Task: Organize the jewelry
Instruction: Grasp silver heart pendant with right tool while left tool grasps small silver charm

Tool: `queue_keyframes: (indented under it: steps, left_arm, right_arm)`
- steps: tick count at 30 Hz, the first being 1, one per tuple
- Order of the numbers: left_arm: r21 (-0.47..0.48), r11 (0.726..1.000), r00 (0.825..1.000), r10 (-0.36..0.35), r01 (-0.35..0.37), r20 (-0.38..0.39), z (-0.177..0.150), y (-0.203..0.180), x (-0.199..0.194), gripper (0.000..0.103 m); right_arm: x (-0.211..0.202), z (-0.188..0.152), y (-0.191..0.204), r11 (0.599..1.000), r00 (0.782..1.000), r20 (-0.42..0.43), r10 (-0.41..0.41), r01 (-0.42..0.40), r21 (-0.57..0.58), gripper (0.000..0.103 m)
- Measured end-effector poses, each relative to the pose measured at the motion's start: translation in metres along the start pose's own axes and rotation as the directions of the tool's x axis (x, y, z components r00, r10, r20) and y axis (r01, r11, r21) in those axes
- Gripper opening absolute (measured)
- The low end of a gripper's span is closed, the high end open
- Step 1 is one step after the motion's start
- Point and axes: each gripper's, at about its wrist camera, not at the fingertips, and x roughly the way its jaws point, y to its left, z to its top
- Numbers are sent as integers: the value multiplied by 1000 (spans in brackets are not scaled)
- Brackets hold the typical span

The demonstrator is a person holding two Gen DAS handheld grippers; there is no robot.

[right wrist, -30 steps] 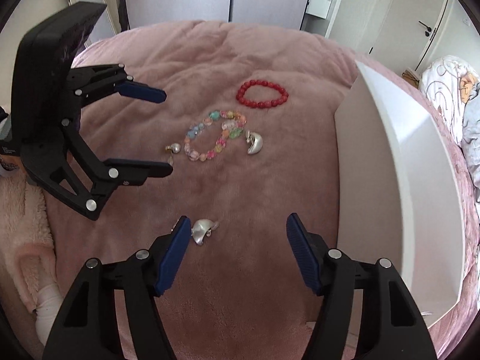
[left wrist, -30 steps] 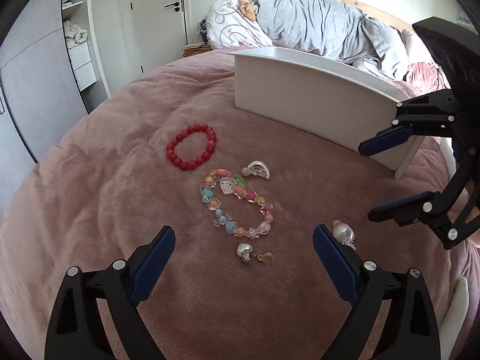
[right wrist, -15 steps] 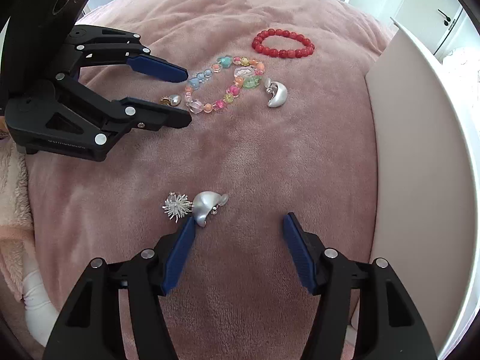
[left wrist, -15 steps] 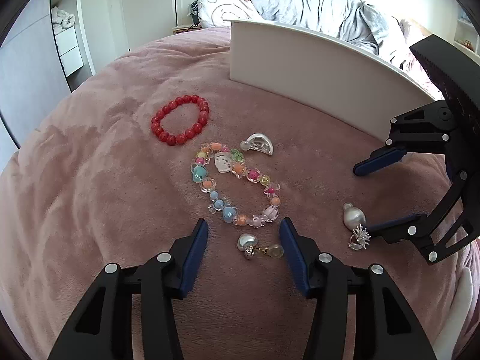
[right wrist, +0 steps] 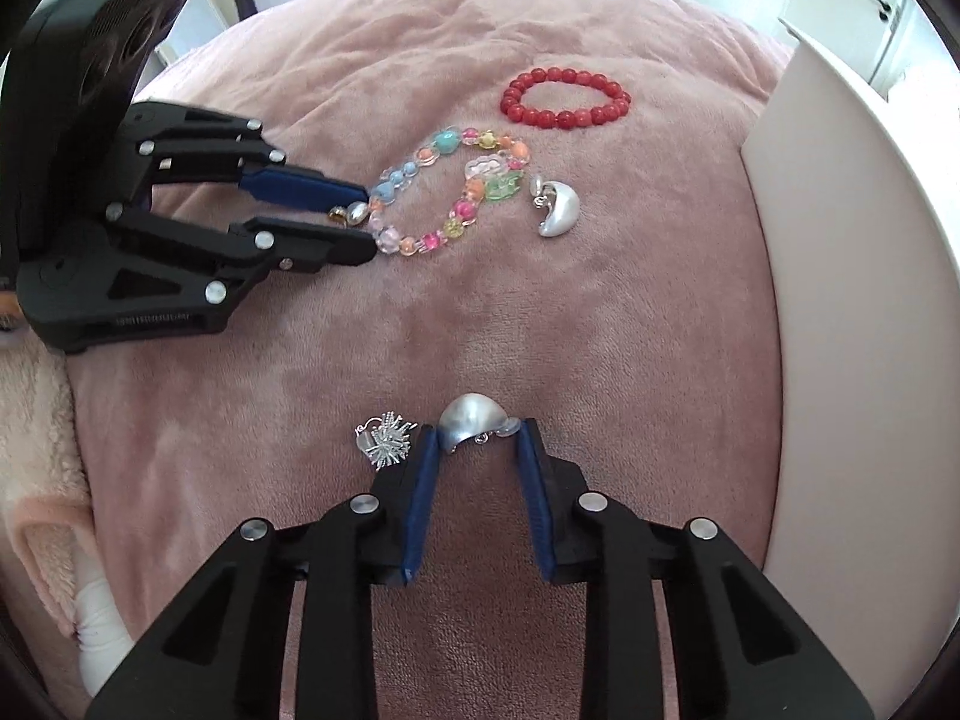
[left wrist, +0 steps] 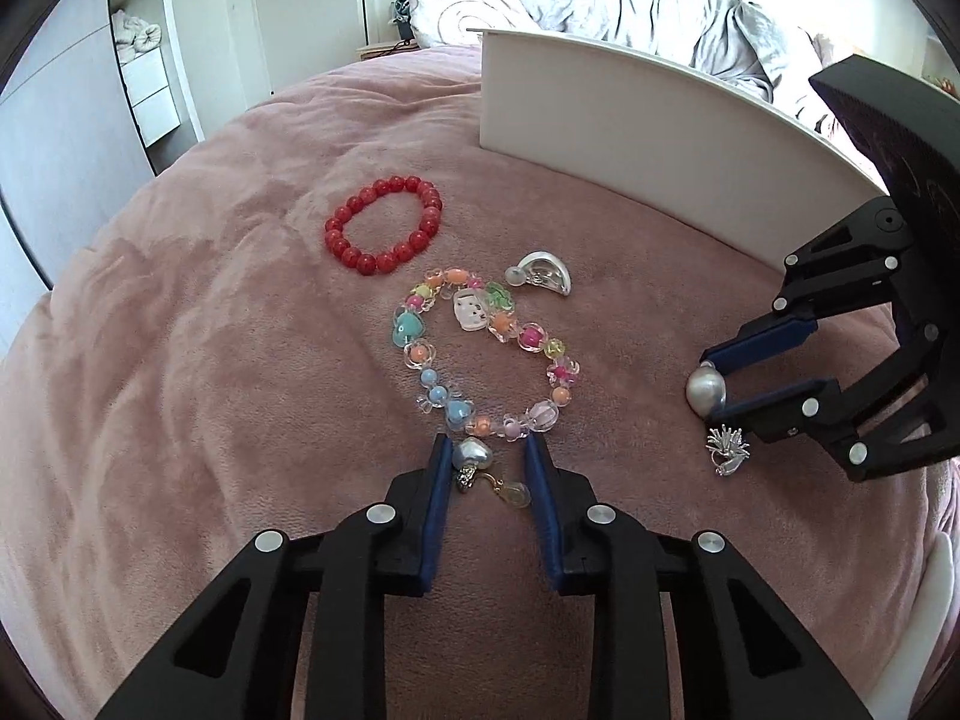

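While both grippers sit low on the pink blanket, each straddles an earring to pinch it: the left gripper part-open around the small pearl earring, the right gripper part-open around the silver shell earring, neither yet gripped. The white tray waits alongside, likely their destination.

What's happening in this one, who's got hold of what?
A person with a gripper in each hand is sorting jewelry on a pink blanket. The left gripper brackets a small heart earring, jaws not yet shut. The right gripper straddles a silver shell earring, a spiky silver piece just outside it. The colorful bead bracelet, red bead bracelet and another silver earring lie untouched beside the white tray.
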Motion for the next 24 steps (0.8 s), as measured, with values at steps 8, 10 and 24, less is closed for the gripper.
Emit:
queue_keyframes:
  steps: [8,10,24]
  left_arm:
    - [-40,999,1000,18,-18,5,-4,3,-11,17]
    - [-39,999,1000,28,-27,9,-5,2,-13,17]
    - [-34,997,996,73,-71,43,-1,-7,-44,17]
  right_arm:
    - [-16,-6,-4,1000,999,34,13,-13,8,27]
    - [-20,-6,-5,1000,999,50,14,-14,3,27]
    - [-104,-8,-9,999,963,271,-8,-1,33,27]
